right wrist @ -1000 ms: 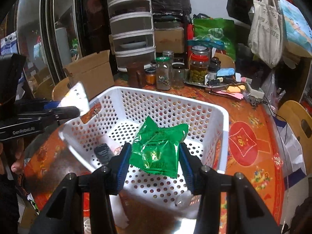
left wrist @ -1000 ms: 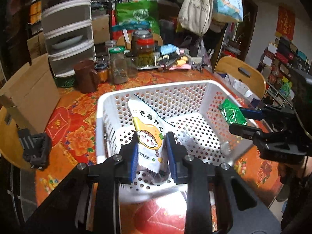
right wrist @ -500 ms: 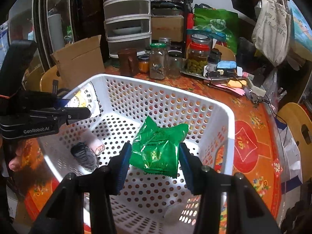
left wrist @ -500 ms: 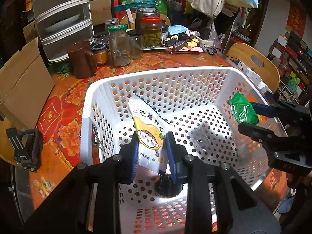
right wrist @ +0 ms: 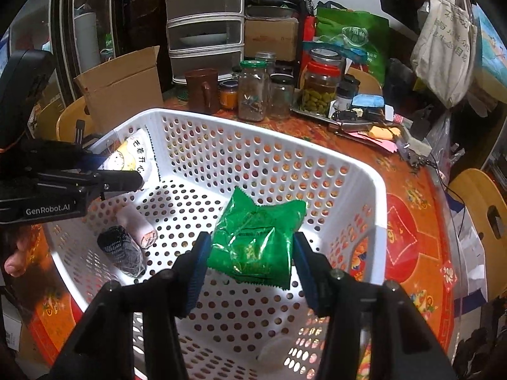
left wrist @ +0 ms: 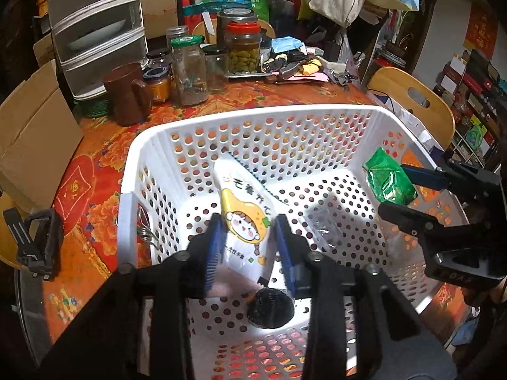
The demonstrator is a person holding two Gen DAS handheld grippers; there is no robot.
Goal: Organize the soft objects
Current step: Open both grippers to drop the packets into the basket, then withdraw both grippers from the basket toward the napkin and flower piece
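Note:
My left gripper [left wrist: 250, 237] is shut on a white snack packet with a yellow cartoon [left wrist: 244, 209] and holds it above the floor of the white perforated basket [left wrist: 253, 117]. My right gripper [right wrist: 250, 253] is shut on a green foil packet [right wrist: 253, 237], also over the basket [right wrist: 263, 136]. A black rolled sock [right wrist: 122, 250] and a pink roll [right wrist: 137, 224] lie on the basket floor at the left. The right gripper with the green packet [left wrist: 389, 180] shows at the right in the left wrist view. The left gripper with the white packet [right wrist: 131, 155] shows at the left in the right wrist view.
The basket stands on a red floral tablecloth [left wrist: 95, 171]. Behind it stand glass jars [left wrist: 190, 69], a brown mug [left wrist: 126, 91], a drawer unit [left wrist: 95, 28] and clutter. A cardboard box [left wrist: 31, 133] is at the left, a wooden chair [left wrist: 412, 98] at the right.
Both grippers have moved forward and down over the basket, each still holding its packet. The black sock and the pink roll on the basket floor have come into view.

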